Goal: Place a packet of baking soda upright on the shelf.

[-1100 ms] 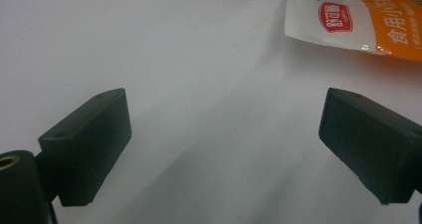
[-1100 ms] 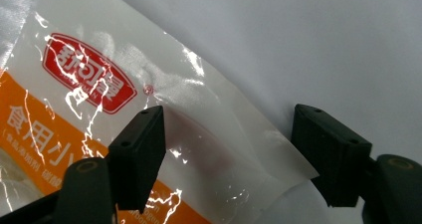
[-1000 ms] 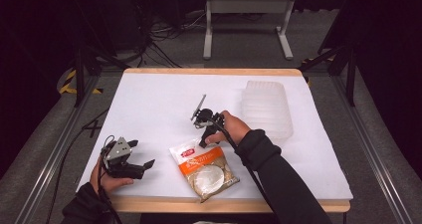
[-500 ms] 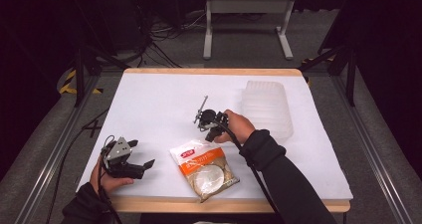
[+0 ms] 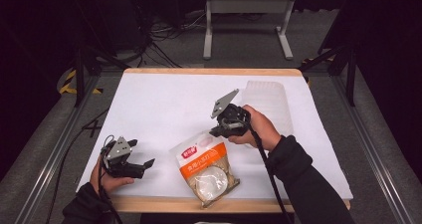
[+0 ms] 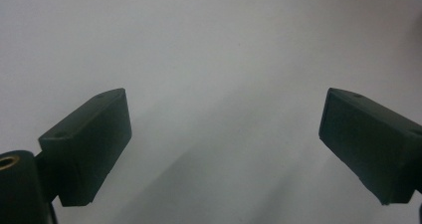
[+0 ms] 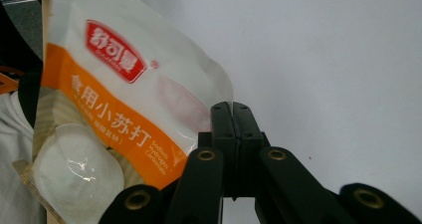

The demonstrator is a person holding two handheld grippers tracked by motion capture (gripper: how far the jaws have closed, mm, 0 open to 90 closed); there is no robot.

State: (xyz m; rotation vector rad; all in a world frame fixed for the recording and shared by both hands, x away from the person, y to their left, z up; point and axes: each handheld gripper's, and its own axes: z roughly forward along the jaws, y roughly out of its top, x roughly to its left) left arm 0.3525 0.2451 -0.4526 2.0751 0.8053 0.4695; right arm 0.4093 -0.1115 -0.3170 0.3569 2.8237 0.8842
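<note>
Orange-and-white pouch point(image 5: 205, 168): lies flat on the white table point(image 5: 159, 104), near its front edge.
Right gripper point(image 5: 217, 131): at the pouch's top right corner, 2 jaws pressed together; whether they pinch the pouch edge is unclear.
Left gripper point(image 5: 147, 163): left of the pouch, jaws spread, empty.
Clear plastic tray point(image 5: 271, 102): behind the pouch, to its right.

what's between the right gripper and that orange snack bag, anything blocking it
Nothing visible is in the way. The right gripper hangs just beyond the top edge of the snack bag, jaws shut, with bare white table around them. The clear plastic tray sits off to the far side.
</note>
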